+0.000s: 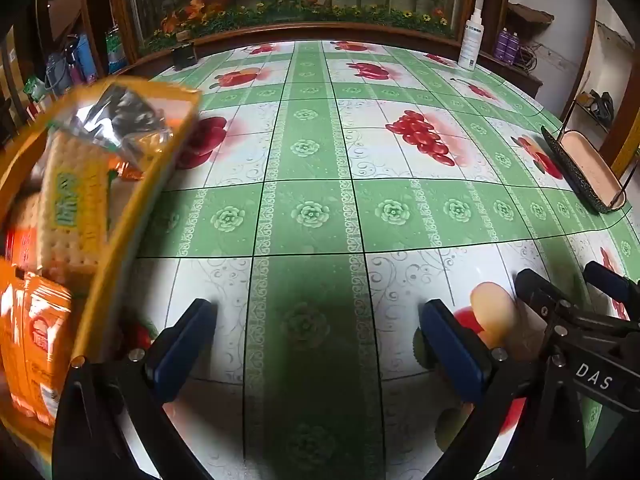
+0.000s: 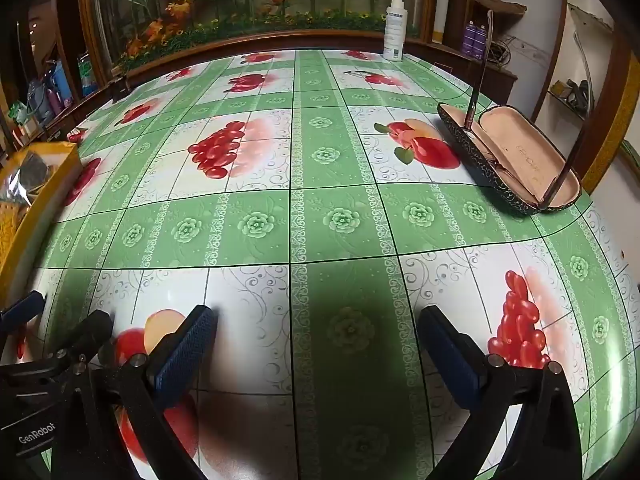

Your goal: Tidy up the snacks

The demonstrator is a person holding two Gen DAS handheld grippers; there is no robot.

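A yellow box (image 1: 132,208) full of snacks stands at the left of the table. It holds a cracker pack (image 1: 74,208), orange packets (image 1: 36,340) and a dark foil bag (image 1: 120,120). My left gripper (image 1: 318,320) hangs open over the bare tablecloth, just right of the box, nothing between its blue pads. My right gripper (image 2: 318,324) is open too, empty, above the cloth. The right gripper (image 1: 576,300) shows at the lower right of the left wrist view; the left gripper (image 2: 56,328) shows at the lower left of the right wrist view. The box (image 2: 48,184) sits at the far left there.
The table (image 1: 312,216) wears a green and white fruit-print cloth. An open glasses case (image 2: 516,160) with glasses lies at the right. A white spray bottle (image 2: 394,32) stands at the back edge by a planter of artificial flowers. Shelves with bottles flank the table.
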